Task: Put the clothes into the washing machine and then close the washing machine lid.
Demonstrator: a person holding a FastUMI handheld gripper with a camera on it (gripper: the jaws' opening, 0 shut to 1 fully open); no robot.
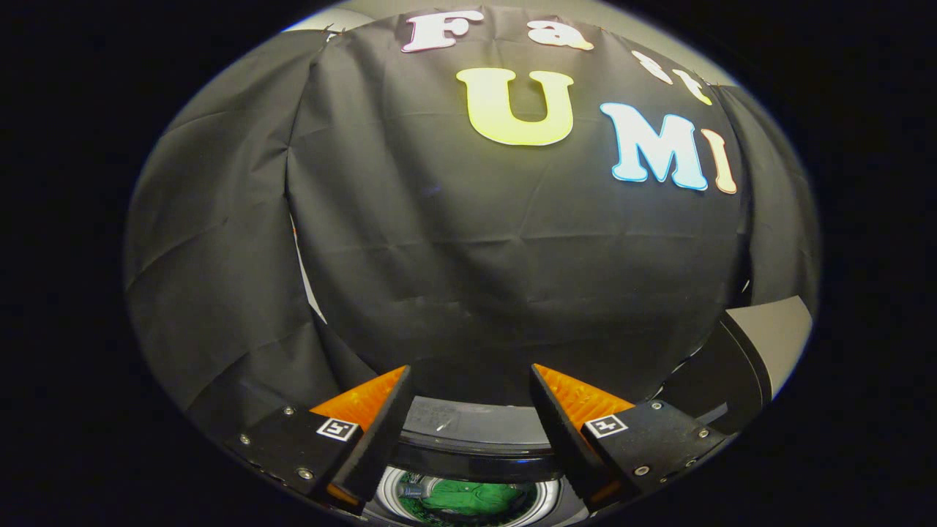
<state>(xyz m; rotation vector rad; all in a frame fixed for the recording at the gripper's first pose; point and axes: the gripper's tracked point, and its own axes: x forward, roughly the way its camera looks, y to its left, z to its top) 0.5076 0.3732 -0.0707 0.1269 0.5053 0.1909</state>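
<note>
Green clothes (472, 498) lay inside the washing machine (476, 439) drum, below and between the fingers of the gripper (468, 395). Those fingers stood apart, holding nothing, above the machine's dark rim, with black cloth wall (476, 256) beyond.

1 washing machine (476, 439), 1 green garment (479, 498) inside, lid open.

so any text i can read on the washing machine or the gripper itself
Sticker on the washing machine rim: print too blurred to read.
Square markers, one each side of the hand-held gripper: coded patterns, no words.
Nothing else legible; the hand-held gripper hangs open above the drum holding the green clothes.
</note>
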